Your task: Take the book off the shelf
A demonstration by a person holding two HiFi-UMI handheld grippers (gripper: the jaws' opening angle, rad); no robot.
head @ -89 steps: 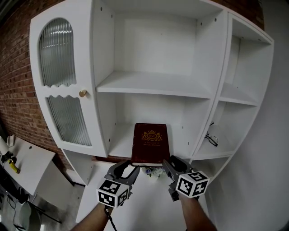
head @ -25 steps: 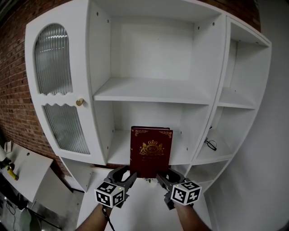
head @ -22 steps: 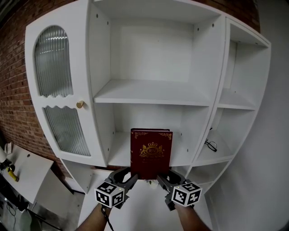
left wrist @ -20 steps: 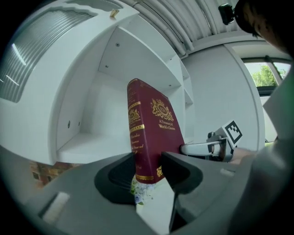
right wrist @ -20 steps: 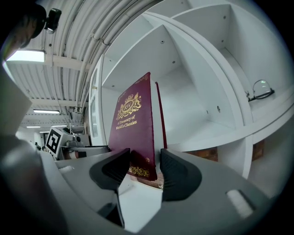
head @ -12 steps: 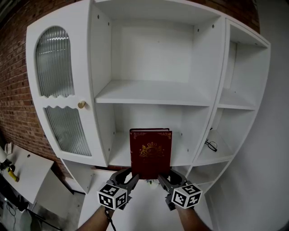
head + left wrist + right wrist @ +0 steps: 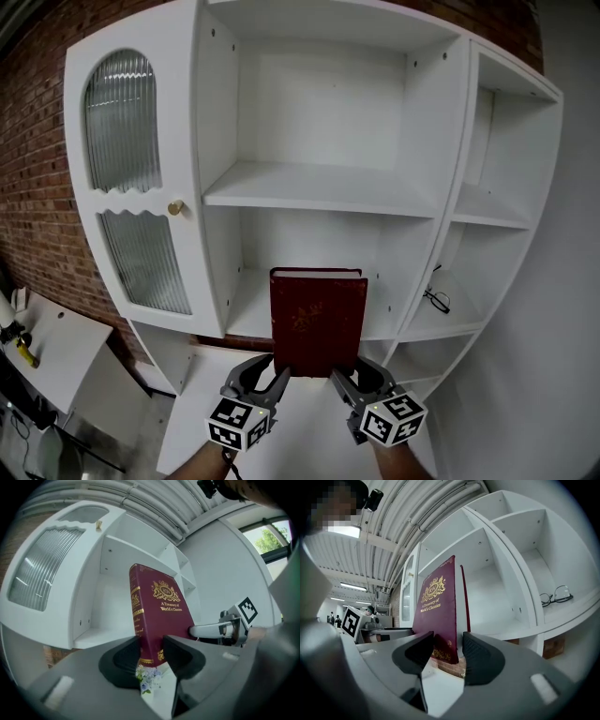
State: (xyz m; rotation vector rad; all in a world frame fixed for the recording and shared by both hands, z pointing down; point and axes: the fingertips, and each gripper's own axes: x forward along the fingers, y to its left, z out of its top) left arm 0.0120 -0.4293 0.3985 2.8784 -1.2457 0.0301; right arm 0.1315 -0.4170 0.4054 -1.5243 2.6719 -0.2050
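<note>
cabinet (image 7: 319, 187), white, fills most of the head view: open shelves in the middle and on the right, and a door with ribbed glass (image 7: 122, 169) on the left. brick wall (image 7: 37, 141) behind it on the left. white tabletop (image 7: 56, 337) low at the left edge.

book (image 7: 318, 319), dark red with gold print on the cover, stands upright in the air in front of the lower middle compartment. cover faces the head camera, spine to the left. its bottom edge sits below the front edge of that shelf, not resting on it.

left gripper (image 7: 272, 373) pinches the book's lower left corner at the spine, jaws pressed on both covers. right gripper (image 7: 342, 375) has the lower right corner between its jaws and grips it; these jaws have just been closing a little. both point level toward the cabinet.

glasses (image 7: 435, 298) lie on the lower right shelf, well apart from the book. small gold knob (image 7: 175, 207) on the door. tiny bunch of pale flowers (image 7: 146, 681) shows below the book in the left gripper view.
</note>
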